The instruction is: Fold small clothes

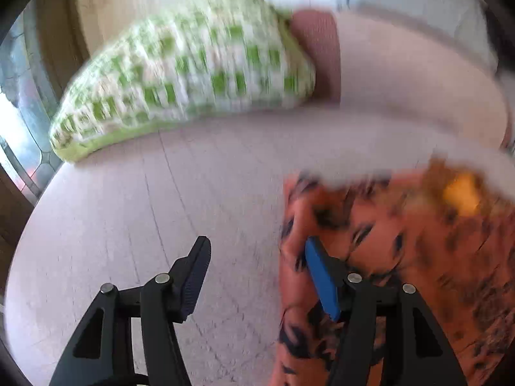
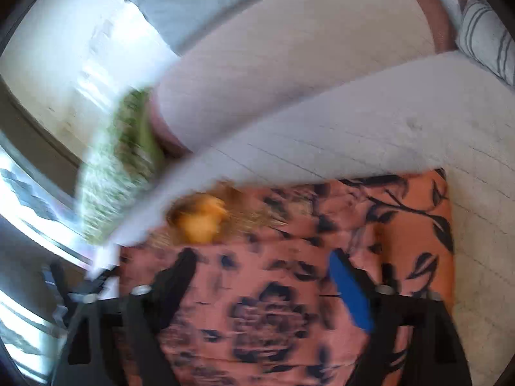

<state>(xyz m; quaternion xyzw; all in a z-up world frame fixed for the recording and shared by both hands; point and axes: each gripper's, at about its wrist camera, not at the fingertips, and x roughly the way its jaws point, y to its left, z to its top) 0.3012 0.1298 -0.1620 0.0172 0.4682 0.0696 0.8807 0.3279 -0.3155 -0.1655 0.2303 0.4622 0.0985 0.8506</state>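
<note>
The left gripper point(image 1: 257, 254) stands open, its blue finger over the orange floral garment's point(image 1: 386, 257) edge; the right gripper point(image 2: 260, 260) gapes wide above that cloth, gripping nothing; a green checked cushion point(image 1: 180, 74) lies beyond.

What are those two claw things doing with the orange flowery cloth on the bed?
A person is folding small clothes with a claw-like gripper in each hand. The orange cloth with dark flowers lies flat on the pale bed cover. The left gripper is open at the cloth's left edge, one finger over the cloth and one over the cover. The right gripper is open above the middle of the cloth. Neither is holding it right now. A green checked pillow sits further back.
</note>
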